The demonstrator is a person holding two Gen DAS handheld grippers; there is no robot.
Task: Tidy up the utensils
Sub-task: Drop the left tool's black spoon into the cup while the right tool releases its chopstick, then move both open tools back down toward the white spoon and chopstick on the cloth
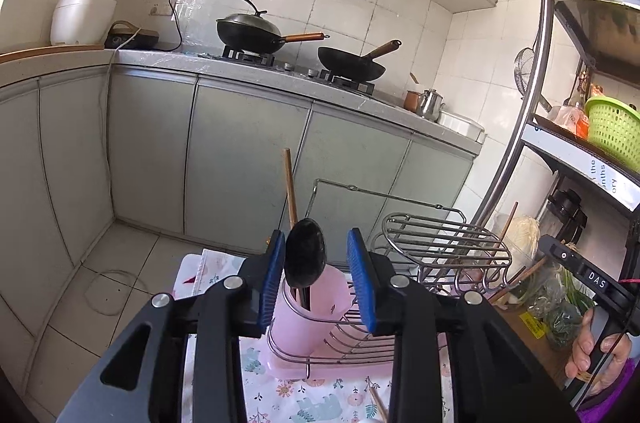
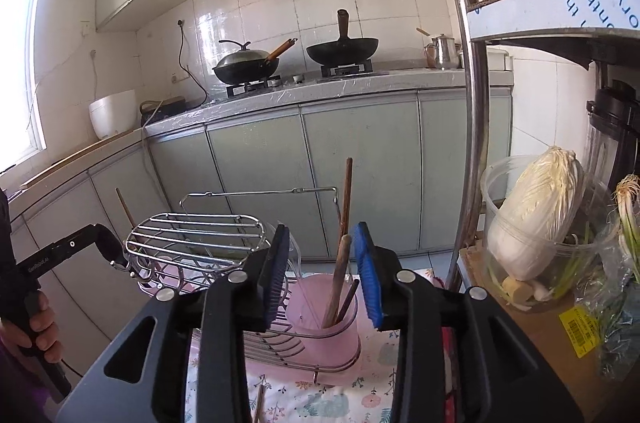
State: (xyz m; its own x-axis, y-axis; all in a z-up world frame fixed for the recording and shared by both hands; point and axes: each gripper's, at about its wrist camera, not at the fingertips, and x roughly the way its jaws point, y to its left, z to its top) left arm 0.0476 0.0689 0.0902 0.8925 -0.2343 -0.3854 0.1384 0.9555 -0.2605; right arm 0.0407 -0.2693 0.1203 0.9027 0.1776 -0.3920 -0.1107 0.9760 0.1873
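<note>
Two grippers face a pink cup (image 1: 316, 307) that stands at one end of a wire dish rack (image 1: 440, 247) on a flowered cloth (image 1: 304, 399). The left gripper (image 1: 317, 279) has its blue pads spread wide, one on each side of the cup, and it holds nothing. A black spoon (image 1: 305, 255) stands in the cup with its bowl up, between the pads; the bowl looks very close to the left pad, but I cannot tell whether they touch. A wooden stick (image 1: 290, 187) rises behind the spoon.

From the right wrist view, the right gripper (image 2: 323, 275) is also spread apart and empty, its pads either side of the same pink cup (image 2: 328, 319). Wooden handles (image 2: 338, 275) lean upright in that cup, closer to the right pad. The wire dish rack (image 2: 192, 243) sits to the left of the cup. Behind, a counter (image 2: 340, 83) carries two black woks (image 2: 342, 49) on a stove, and a cabbage (image 2: 532, 211) sits in a clear tub on the right.
</note>
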